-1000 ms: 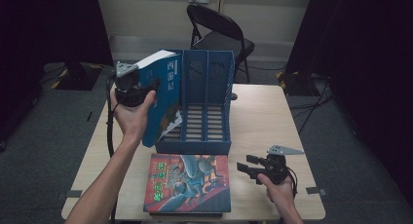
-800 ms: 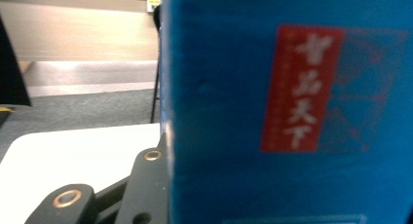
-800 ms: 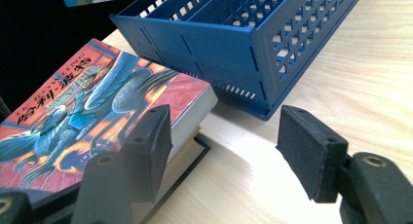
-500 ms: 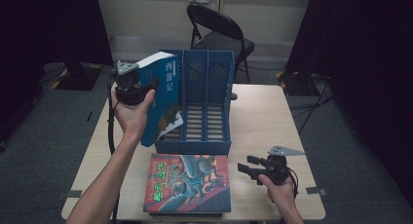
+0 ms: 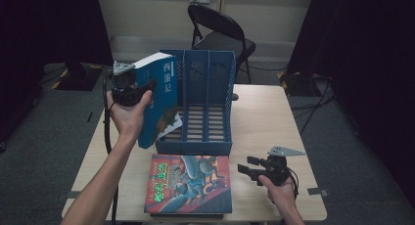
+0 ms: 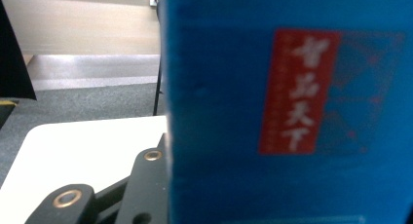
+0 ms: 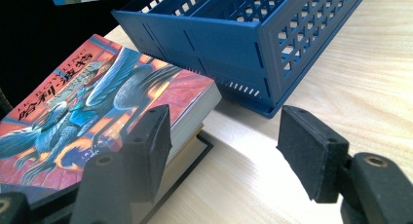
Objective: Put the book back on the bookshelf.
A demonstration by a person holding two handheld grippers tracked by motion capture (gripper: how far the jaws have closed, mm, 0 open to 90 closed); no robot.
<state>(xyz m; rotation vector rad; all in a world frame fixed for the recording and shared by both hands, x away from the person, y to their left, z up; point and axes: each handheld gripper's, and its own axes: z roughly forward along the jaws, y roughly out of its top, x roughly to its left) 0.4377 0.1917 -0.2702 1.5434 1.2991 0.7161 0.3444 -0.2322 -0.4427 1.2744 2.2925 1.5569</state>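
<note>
Left gripper [image 5: 128,90] clamps a blue book [image 5: 157,100] by its edge — book held upright and tilted, off the table, just left of the blue file rack [image 5: 205,112]. Right gripper [image 5: 257,168] rests low on the table [image 5: 264,112], jaws apart with nothing between them — a colourful book [image 7: 97,102] lies flat just ahead, the rack beyond.

Rack [image 5: 205,88] slots free; table [image 5: 274,122] right side clear.
</note>
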